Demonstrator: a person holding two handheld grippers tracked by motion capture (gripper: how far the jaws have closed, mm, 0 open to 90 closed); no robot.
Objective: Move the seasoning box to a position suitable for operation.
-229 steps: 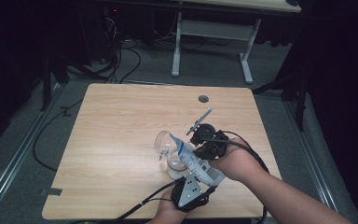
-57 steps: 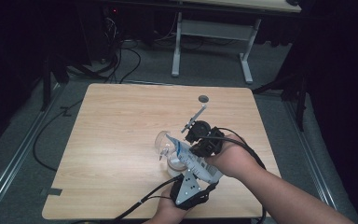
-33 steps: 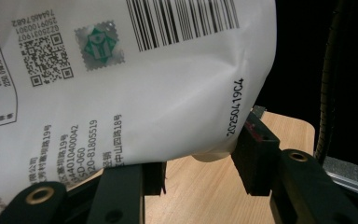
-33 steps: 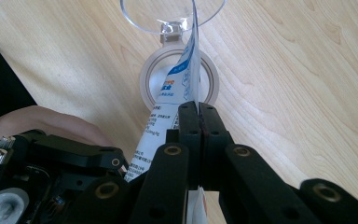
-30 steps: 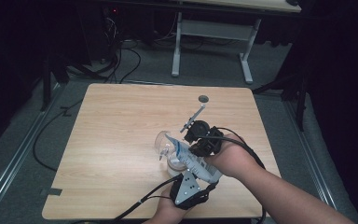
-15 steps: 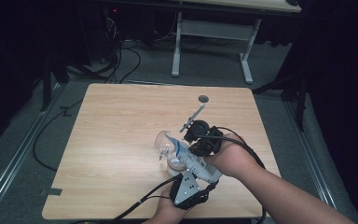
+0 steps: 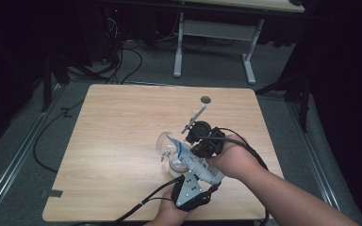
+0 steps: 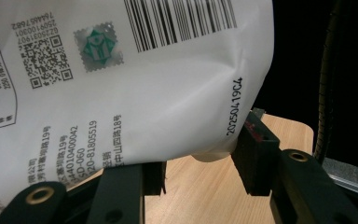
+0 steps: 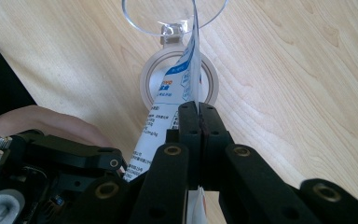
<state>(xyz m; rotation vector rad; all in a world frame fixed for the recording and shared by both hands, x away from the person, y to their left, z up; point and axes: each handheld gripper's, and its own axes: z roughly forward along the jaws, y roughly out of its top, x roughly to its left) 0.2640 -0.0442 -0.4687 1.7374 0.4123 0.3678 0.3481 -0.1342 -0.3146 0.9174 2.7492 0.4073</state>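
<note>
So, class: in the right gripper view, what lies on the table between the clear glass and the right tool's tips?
A roll of tape lies flat there, partly behind the white pouch pinched in the right tool.

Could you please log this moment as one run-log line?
left hand-held gripper: grips pouch | right hand-held gripper: shut on pouch edge | pouch: over tape roll

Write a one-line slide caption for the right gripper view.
Right gripper pinches the edge of a white printed pouch above a tape roll on the wooden table.
</note>
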